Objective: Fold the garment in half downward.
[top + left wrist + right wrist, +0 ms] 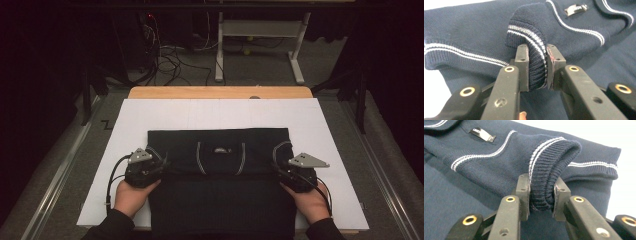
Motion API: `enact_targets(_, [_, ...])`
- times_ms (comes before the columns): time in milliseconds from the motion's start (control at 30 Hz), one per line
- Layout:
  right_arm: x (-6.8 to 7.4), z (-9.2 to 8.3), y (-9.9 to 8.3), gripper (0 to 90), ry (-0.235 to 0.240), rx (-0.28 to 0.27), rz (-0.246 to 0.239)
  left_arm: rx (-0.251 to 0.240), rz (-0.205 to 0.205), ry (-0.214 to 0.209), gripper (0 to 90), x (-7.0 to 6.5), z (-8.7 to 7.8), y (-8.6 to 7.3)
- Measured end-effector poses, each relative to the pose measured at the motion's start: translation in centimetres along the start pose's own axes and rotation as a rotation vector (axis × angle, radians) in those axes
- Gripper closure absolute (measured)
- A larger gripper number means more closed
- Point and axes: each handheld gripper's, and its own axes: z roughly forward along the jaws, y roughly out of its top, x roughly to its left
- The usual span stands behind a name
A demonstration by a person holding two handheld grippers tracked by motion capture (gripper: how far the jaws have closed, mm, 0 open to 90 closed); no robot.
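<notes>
A white sheet [150,112] covers the wooden table [220,92], with dark floor and loose cables [170,62] beyond its far edge. My left gripper [536,72] is clamped on a bunched ribbed cuff [534,50] with white stripes, the pads pressing the knit from both sides. My right gripper [541,195] pinches the matching right cuff [549,167] the same way. Between them lies the navy sweater [220,200], spread across the sheet with its long axis running from me toward the far edge, the upper part folded so the neckline and small label [220,149] face up at the middle. Each sleeve end sits at its own side edge of the garment, so each hand is nearest its own cuff. I judge the coming fold depends on carrying both cuffs inward, toward the label, evenly.
</notes>
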Motion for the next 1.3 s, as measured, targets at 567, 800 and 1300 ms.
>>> enact_targets(567, [0.6, -0.9, -2.2, 72.0, -0.003, 0.048, 0.006, 0.042, 0.017, -0.025, 71.1, -0.7, 0.3, -2.5])
enact_targets(800, [0.3, -0.8, -2.8, 56.1, 0.008, 0.071, 0.022, 0.049, 0.019, -0.013, 55.4, -0.8, 0.3, -2.6])
enact_targets(1300, [0.0, -1.9, -1.5, 13.7, 0.030, -0.113, 0.097, -0.049, 0.039, -0.005, 12.2, -1.2, 0.3, -1.7])
